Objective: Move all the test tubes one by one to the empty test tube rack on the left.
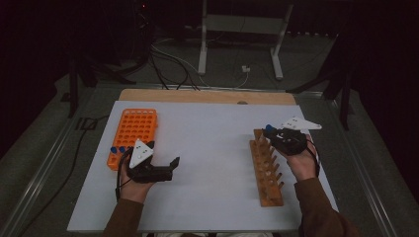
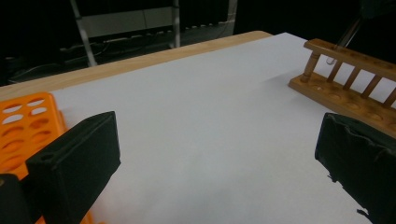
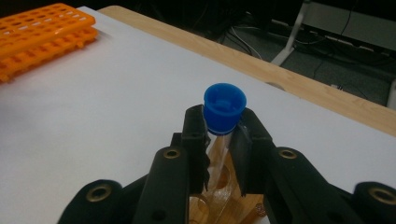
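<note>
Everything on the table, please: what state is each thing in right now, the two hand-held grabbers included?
Left gripper: open, nothing between its jaws.
Right gripper: shut on the tube, just under its cap.
Tube: upright, blue cap on, above the wooden rack.
Wooden rack: flat on the table, the holes that show are empty.
Orange rack: flat on the table, mostly empty, two blue caps at its near end.

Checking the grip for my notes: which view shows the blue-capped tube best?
The right gripper view: the tube sits close up, clamped in the right gripper below its blue cap. The high view shows a small blue dot; the left gripper view, a faint tube above the wooden rack.
</note>
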Action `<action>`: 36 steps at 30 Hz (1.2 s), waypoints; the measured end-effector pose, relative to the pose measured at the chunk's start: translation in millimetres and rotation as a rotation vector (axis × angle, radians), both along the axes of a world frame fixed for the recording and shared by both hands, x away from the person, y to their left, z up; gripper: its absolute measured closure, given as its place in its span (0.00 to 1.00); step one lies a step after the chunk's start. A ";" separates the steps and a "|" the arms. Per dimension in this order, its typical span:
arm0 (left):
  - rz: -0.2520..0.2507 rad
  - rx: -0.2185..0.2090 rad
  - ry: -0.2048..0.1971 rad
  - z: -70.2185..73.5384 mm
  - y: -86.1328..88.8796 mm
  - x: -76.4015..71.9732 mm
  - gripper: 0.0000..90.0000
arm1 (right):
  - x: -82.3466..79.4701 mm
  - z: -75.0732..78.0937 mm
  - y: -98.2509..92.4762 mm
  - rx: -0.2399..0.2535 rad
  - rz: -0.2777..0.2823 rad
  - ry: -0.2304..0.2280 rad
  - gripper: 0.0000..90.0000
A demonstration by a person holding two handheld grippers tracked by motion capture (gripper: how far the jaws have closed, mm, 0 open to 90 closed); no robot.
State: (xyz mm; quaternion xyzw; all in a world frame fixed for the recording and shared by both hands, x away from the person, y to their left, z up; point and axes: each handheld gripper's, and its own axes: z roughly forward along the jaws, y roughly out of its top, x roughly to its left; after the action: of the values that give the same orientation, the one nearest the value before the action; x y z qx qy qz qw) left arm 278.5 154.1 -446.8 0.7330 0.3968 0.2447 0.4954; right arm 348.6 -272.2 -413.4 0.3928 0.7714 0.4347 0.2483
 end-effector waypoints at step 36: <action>-0.082 -0.018 -0.012 9.3 -63.5 22.8 0.04 | -8.3 10.2 50.4 -0.013 0.134 -0.027 0.85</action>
State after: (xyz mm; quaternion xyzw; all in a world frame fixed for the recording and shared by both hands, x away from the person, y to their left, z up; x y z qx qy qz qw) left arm 301.3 90.5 -437.5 0.7427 0.3655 0.2252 0.5139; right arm 340.3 -221.8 -403.2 0.3328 0.7953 0.4506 0.2317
